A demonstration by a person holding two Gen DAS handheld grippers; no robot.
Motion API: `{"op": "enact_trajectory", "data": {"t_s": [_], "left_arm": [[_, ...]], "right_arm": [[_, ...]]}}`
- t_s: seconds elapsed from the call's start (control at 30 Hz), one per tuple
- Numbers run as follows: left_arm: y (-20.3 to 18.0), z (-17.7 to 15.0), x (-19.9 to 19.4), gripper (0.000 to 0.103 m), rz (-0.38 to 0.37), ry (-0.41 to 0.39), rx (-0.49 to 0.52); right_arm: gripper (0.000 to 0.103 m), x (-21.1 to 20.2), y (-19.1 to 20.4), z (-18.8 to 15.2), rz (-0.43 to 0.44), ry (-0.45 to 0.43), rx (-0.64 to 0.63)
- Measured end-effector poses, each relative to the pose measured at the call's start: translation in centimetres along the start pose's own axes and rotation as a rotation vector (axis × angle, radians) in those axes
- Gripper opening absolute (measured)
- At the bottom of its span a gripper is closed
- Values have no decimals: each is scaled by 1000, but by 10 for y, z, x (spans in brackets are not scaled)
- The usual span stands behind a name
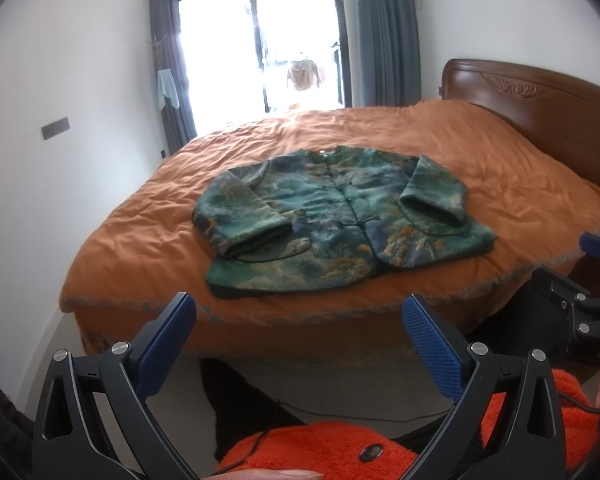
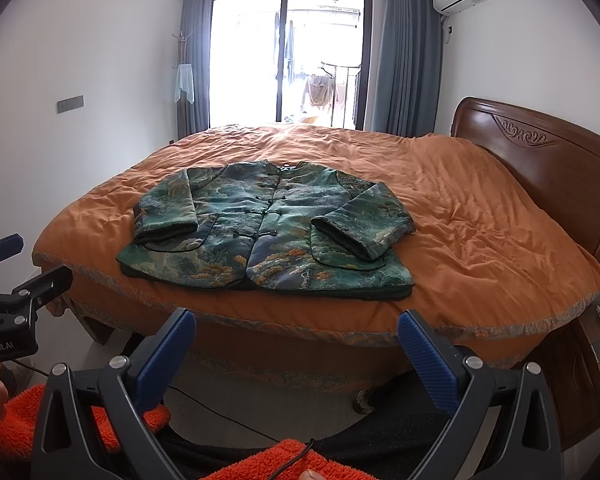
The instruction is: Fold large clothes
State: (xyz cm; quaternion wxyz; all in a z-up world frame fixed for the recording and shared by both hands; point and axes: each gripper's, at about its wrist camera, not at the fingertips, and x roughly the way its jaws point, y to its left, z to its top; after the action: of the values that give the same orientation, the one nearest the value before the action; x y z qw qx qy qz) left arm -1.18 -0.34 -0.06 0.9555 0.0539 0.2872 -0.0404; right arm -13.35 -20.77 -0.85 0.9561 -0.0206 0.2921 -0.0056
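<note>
A green padded jacket (image 1: 340, 216) (image 2: 268, 232) with an orange and blue landscape print lies face up and buttoned on the orange bedspread (image 1: 500, 168) (image 2: 480, 220). Both sleeves are bent in over its front. Its hem is toward the near bed edge. My left gripper (image 1: 300, 312) is open and held off the bed, in front of the near edge, with nothing between its blue pads. My right gripper (image 2: 296, 328) is open too, also short of the bed edge and below the jacket's hem. Each gripper shows at the side of the other's view.
A wooden headboard (image 2: 540, 152) rises at the right of the bed. A bedside cabinet (image 2: 580, 360) stands at the lower right. The person's orange fleece sleeve (image 1: 340, 448) and a black cable (image 2: 228, 420) are below the grippers. A glazed door with grey curtains (image 2: 288, 60) is behind.
</note>
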Motion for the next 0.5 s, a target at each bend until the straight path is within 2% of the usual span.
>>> {"op": "enact_trajectory", "data": {"t_s": [0.5], "left_arm": [[14,4,0,103,11,-12,9]], "right_arm": [[103,0,2,1,-2,0,-9]]}}
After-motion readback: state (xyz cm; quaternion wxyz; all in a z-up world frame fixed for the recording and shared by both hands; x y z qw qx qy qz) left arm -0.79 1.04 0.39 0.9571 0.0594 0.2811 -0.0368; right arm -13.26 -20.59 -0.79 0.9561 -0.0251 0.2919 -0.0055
